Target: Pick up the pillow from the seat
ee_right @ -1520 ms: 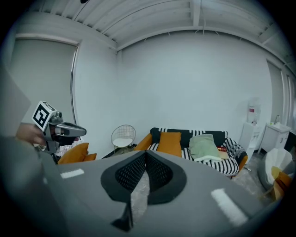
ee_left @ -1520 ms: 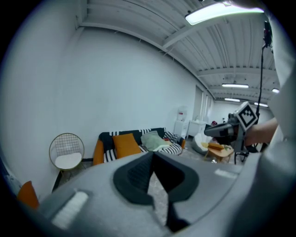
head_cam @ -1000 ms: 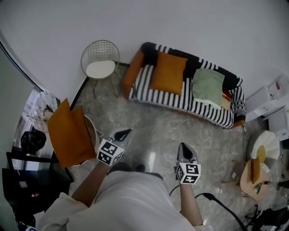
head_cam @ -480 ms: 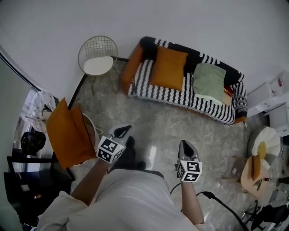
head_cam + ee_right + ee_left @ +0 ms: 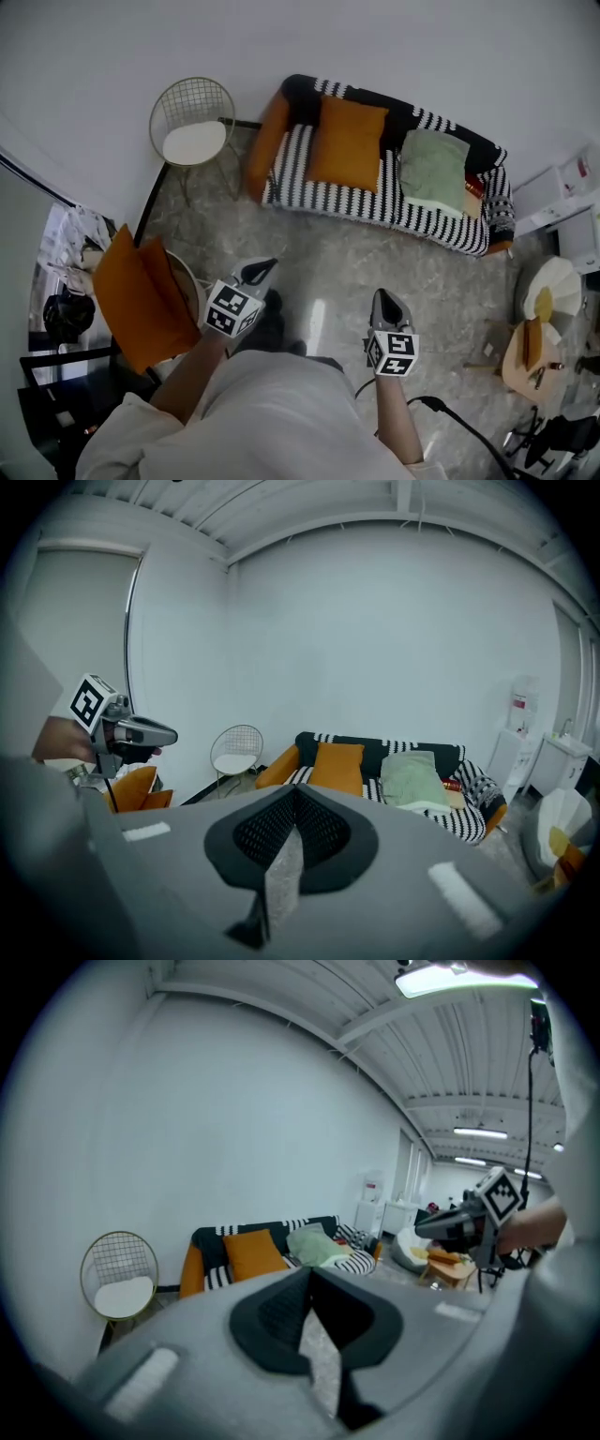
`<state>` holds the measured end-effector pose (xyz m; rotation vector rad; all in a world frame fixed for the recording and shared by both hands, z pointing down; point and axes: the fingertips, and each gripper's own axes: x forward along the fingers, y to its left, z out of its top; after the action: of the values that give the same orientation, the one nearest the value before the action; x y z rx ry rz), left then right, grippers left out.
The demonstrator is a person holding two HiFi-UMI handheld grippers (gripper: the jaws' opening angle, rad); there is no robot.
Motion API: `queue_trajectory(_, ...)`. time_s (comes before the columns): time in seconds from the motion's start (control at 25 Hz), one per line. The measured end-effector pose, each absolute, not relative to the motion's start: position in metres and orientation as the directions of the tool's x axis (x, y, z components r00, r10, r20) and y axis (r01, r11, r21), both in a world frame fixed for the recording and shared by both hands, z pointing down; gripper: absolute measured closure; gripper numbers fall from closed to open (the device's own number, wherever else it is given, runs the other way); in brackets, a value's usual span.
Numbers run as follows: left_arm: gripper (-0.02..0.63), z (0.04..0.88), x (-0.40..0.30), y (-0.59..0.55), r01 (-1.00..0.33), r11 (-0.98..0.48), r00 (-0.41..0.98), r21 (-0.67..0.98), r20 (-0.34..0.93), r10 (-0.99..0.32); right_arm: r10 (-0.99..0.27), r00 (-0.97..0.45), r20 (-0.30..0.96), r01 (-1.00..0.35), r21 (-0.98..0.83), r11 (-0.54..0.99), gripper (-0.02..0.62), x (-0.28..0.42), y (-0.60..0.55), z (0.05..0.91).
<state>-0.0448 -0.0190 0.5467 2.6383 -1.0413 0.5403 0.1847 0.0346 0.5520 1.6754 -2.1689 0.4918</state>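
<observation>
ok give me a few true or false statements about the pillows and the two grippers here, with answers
1. The left gripper and right gripper both have their jaws shut on nothing. True.
2. The wire chair holds a pillow. False: only a white seat pad lies on it.
3. An orange pillow and a green pillow both rest on the striped sofa. True.
4. The right gripper touches the green pillow. False: it hangs over the floor, well short of the sofa.
</observation>
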Motion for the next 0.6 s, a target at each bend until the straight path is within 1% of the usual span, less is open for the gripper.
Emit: queue_trajectory(0.6,0.607,0.538,-0.085,-0.148,-0.664,-0.739,0.715,0.114,0.384,-0.584,-0.851,-0.189,0.49,-0.98,-0.037,0.197,0.591,0.137,-0.081,0.542)
